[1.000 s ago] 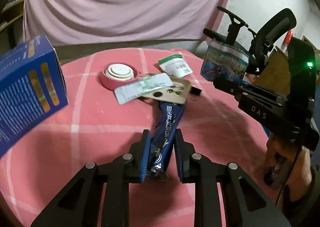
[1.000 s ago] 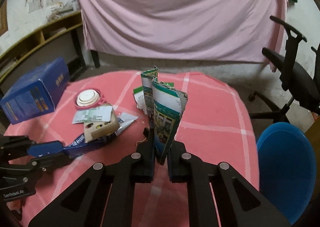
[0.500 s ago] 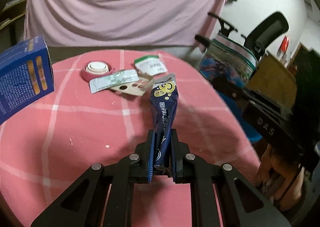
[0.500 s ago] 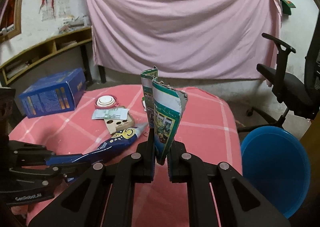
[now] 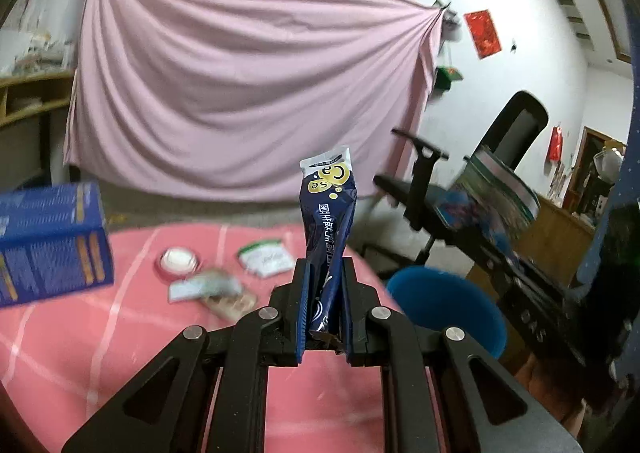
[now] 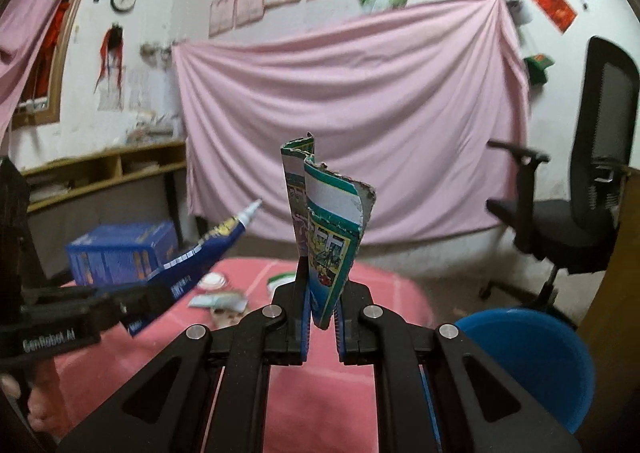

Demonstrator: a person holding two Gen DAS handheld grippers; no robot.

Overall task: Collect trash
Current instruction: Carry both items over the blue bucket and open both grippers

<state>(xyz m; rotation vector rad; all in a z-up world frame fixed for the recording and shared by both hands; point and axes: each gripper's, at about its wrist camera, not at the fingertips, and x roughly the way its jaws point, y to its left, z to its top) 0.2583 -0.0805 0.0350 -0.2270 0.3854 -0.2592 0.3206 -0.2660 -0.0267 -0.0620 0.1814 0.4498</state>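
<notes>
Two claws grip one piece each: left claw (image 5: 324, 305) a blue sachet (image 5: 329, 229), right claw (image 6: 320, 317) a torn carton (image 6: 326, 229)

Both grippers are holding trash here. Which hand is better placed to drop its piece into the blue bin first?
Right, probably. The right gripper, shut on the folded green carton, has the blue bin just beside it. The left gripper, holding the dark blue sachet, sits farther over the table.

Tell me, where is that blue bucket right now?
The blue bucket stands on the floor at lower right in both wrist views, just off the pink table's right edge, below the black office chair.
</notes>
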